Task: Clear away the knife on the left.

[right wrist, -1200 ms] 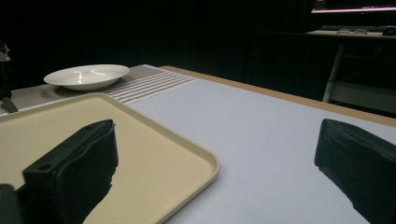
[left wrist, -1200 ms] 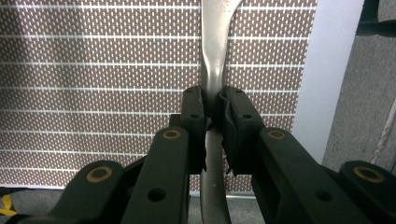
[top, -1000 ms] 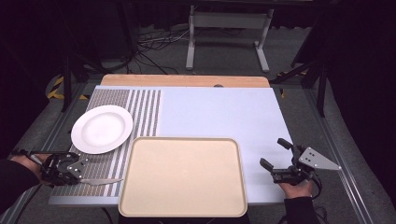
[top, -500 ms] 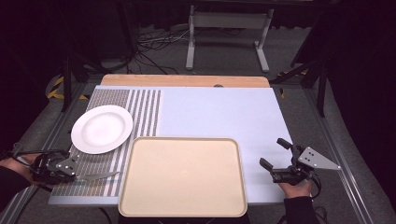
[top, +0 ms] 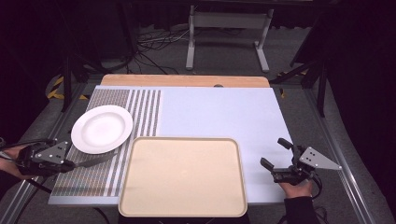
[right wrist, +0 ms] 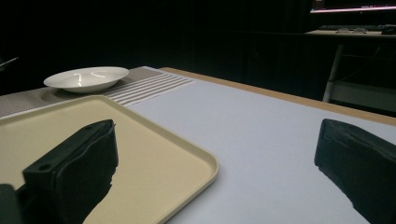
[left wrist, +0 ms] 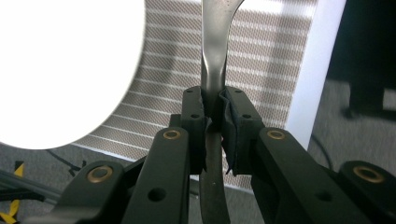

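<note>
Steel, dull and grey, shows between the jaws of the left gripper: a piece of cutlery, gripped by its handle, its far end cut off by the frame so that I cannot tell whether it is a knife, fork or spoon. From above, the utensil sticks out toward three o'clock from the left gripper, over the striped placemat at about eight o'clock on the table. Whether it hangs just above the mat or rests on it I cannot tell. At eleven o'clock from its tip sits the white plate, bare. At three o'clock lies the beige tray, also bare, close to the utensil's tip but apart from it. Far off at four o'clock on the table, the right gripper rests with jaws spread wide and nothing between them; its own camera looks across the tray's corner toward the plate.

By my reading, the pick-up is done and the placing is left, since both tray and plate hold nothing.
</note>
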{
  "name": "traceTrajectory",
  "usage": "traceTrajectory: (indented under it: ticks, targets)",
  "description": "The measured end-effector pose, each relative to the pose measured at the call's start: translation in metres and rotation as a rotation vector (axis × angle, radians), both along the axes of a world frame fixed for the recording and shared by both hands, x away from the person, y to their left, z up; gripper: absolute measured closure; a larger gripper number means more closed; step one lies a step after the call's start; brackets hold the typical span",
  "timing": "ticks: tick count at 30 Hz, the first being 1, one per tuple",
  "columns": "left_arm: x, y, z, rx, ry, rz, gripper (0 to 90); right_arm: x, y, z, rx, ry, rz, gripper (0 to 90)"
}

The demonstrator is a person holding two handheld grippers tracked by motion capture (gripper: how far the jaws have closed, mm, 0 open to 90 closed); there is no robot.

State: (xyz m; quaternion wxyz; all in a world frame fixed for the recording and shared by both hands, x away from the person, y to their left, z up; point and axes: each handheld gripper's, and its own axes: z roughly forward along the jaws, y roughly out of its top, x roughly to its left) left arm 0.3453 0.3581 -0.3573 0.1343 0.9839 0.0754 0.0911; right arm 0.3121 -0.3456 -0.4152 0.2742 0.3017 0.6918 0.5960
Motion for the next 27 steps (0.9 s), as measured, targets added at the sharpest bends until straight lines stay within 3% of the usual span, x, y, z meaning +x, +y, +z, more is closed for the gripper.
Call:
traceTrajectory:
  ticks: [4, 5, 12, 17, 22, 27]
  targets:
    - [-0.002, 0.002, 0.011, -0.089, -0.024, 0.033, 80.5, 0.000, 0.000, 0.000, 0.001, 0.001, 0.001, 0.1]
    - [-0.002, 0.003, 0.012, -0.111, -0.012, 0.045, 80.5, 0.000, 0.000, 0.000, 0.000, 0.004, 0.000, 0.1]
    - [-0.002, 0.006, 0.017, -0.180, -0.014, 0.091, 80.5, 0.000, 0.000, 0.000, 0.003, 0.001, 0.001, 0.1]
    - [0.003, 0.007, 0.018, -0.282, 0.043, 0.152, 80.5, 0.000, 0.000, 0.000, 0.001, 0.002, -0.001, 0.1]
    - [0.003, 0.002, 0.020, -0.329, 0.064, 0.187, 80.5, 0.000, 0.000, 0.000, -0.001, 0.003, -0.002, 0.1]
    - [0.010, -0.003, 0.019, -0.365, 0.119, 0.234, 80.5, 0.000, -0.001, 0.001, -0.002, 0.007, -0.017, 0.1]
